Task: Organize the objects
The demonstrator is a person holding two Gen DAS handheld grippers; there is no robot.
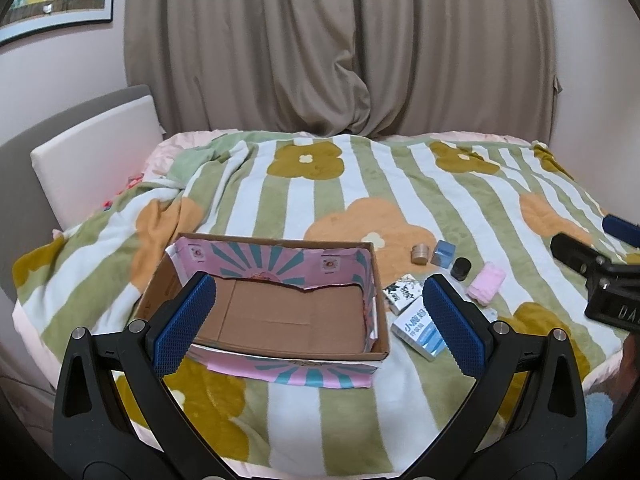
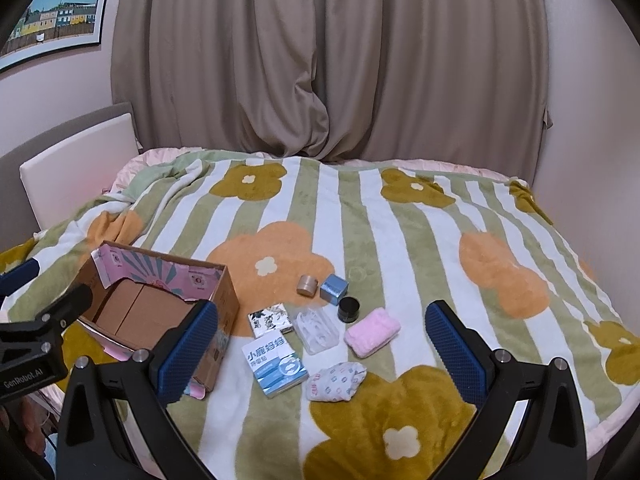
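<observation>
Left gripper (image 1: 316, 320): fingers spread wide, holding nothing, above the near side of the box.
Right gripper (image 2: 322, 350): fingers spread wide, nothing between them, over the small items.
Cardboard box (image 2: 224, 304): open, on the blanket (image 2: 400, 220), left of the items.
Items, all outside the box: white-blue carton (image 2: 274, 364), patterned packet (image 2: 270, 320), clear plastic case (image 2: 316, 330), pink towel roll (image 2: 372, 332), printed cloth bundle (image 2: 336, 382), black jar (image 2: 348, 309), blue cube box (image 2: 333, 288), tan jar (image 2: 307, 284).
Surroundings: curtain (image 2: 320, 60) behind the bed, framed picture (image 2: 56, 16) on the wall.
</observation>
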